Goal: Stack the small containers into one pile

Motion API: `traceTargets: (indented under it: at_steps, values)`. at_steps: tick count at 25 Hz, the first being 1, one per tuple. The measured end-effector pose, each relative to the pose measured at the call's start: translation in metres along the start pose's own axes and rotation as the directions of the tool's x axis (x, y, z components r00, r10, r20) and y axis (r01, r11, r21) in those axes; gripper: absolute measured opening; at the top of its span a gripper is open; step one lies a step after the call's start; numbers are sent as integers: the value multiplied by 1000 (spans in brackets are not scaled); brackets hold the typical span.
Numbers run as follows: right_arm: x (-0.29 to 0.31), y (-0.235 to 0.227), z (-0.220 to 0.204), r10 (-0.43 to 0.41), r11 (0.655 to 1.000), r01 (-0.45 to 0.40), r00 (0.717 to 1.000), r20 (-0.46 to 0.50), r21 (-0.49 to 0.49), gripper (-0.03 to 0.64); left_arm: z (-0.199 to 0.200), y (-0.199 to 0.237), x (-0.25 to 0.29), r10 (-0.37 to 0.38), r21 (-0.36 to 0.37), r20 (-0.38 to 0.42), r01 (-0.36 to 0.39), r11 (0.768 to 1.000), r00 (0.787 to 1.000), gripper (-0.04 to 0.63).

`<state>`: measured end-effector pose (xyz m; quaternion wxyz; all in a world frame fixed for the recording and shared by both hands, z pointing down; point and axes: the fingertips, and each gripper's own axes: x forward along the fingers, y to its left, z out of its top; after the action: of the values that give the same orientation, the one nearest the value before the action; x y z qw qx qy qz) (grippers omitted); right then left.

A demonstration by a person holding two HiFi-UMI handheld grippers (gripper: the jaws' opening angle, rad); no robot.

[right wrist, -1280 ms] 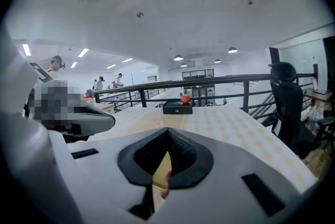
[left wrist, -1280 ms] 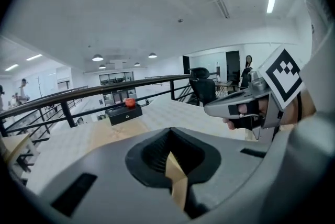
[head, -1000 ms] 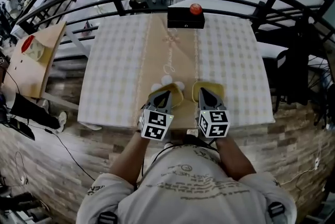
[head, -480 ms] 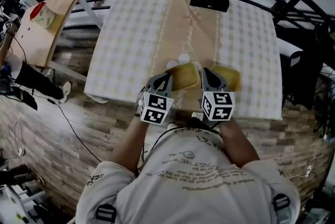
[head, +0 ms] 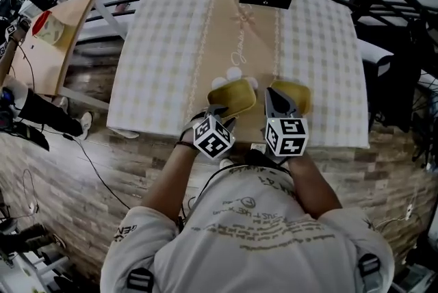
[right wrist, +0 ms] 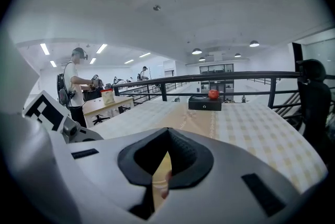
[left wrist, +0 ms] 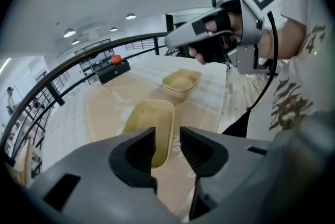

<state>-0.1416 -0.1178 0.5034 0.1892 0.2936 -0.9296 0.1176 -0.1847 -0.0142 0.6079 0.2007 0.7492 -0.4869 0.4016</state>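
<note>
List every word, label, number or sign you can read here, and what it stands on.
No text reads clearly.
Table runner: cursive script, too blurred to read.
Person's shirt: printed lines, too blurred to read.
Cubes on the left gripper (jaws just opened, the rim of a yellow container seen between them, unpressed) and right gripper: black-and-white square markers, no letters.

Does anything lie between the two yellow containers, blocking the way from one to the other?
Nothing visible: only bare tablecloth separates the left container from the right container. The white round things lie beyond the left one.
</note>
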Motion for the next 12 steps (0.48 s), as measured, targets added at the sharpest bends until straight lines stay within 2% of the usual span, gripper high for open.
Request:
traceTargets:
  at_steps: [3,6,10,12]
  values:
    - [-7,-11,-4,-18,1000,18,1000,-8,7,-2,0,-10,20,-28,71,-66,33,997,997,126]
    - [-13,-23,-8,-40,999,40,999,-11,16,-2,-1,-10,38,-20,118,-126,35,992,992,126]
    - [-19,-37,-10,-58,998,59,998,-13,30,-2,-5,-8,46,-46,77,-191,62,995,981,126]
    - [-22,-44,-11,-66,997,67,998,-17,36,-2,-10,-9,51,-55,86,-235,77,993,970,126]
